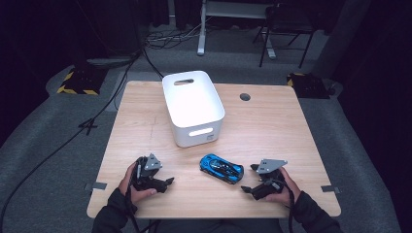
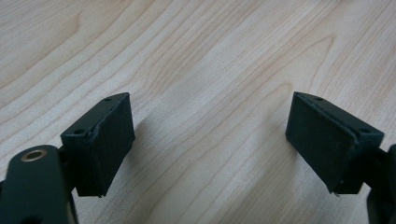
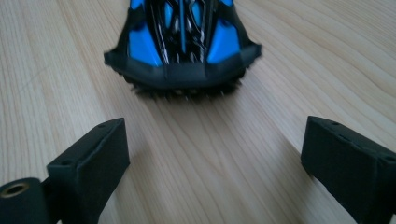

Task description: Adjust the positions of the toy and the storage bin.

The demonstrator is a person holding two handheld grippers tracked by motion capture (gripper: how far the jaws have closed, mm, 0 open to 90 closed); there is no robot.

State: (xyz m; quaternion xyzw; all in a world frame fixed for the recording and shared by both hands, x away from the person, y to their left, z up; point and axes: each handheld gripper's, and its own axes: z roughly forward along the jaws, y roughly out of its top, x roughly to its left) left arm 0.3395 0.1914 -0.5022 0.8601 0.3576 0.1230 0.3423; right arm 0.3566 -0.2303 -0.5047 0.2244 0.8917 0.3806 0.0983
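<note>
A blue and black toy car [image 1: 221,168] lies on the wooden table [image 1: 272,126], between my two hands near the front edge. My right gripper [image 1: 248,188] rests just right of the car, open, pointing left at it. In the right gripper view the car's end [image 3: 182,51] sits a short way ahead of the wide-apart jaws, with nothing between them. My left gripper [image 1: 170,182] rests at the front left, open, pointing right toward the car. In the left gripper view the left gripper [image 2: 210,144] has bare wood between its jaws.
A white plastic bin [image 1: 192,107] with handle slots stands at the table's middle back, beyond the car. A round cable hole [image 1: 245,96] sits at the back right. Cables [image 1: 97,116] trail across the grey floor to the left.
</note>
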